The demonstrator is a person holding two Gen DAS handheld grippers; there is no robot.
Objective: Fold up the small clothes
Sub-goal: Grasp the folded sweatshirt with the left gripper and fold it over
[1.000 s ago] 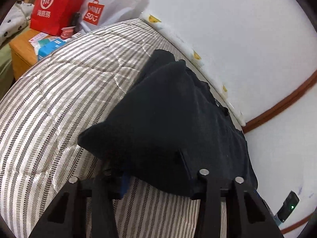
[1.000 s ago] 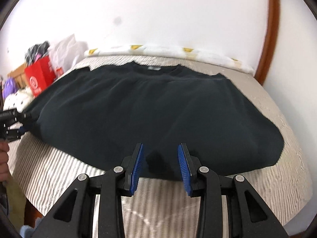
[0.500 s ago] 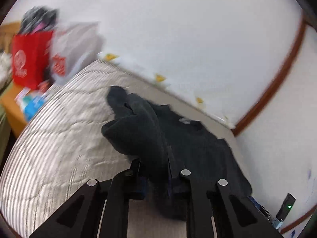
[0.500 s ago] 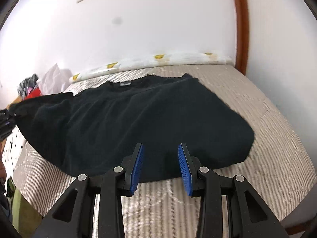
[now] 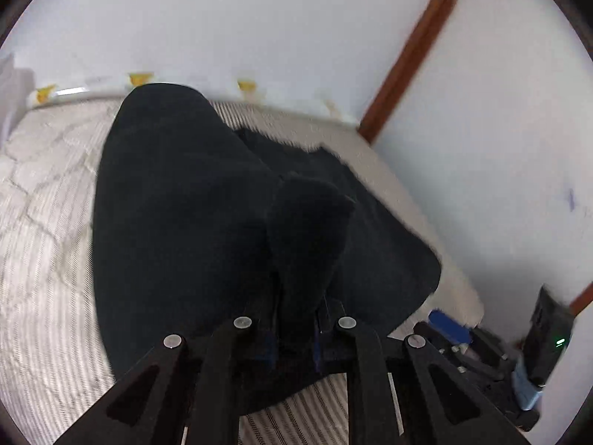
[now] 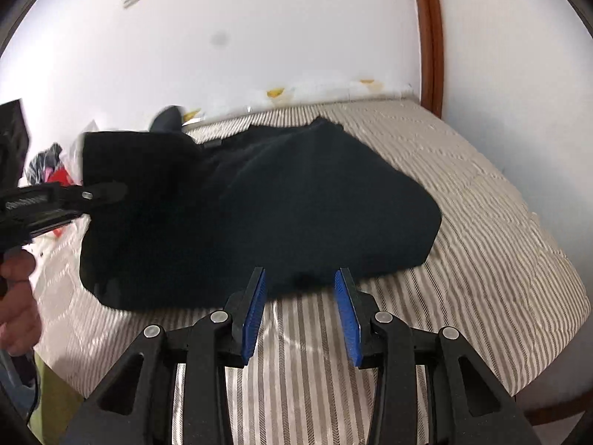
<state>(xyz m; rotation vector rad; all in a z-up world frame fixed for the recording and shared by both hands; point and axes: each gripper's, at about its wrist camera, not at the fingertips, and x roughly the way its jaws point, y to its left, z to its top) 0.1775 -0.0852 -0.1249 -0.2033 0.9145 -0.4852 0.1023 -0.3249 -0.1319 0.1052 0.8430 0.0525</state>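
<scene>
Striped mattress (image 6: pixel 463 230) (black garment (image 6: pixel 296 204) on it) meets white wall (image 6: pixel 259 18)

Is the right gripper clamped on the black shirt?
No: the right gripper has its blue pads apart, with only the striped bedcover between them, just short of the black shirt.

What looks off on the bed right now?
Nothing looks damaged or spilled. The black shirt lies partly flat on the striped bed, with one side lifted and bunched in the shut left claw, mid-fold. The right claw is open at the near hem, gripping nothing.
</scene>
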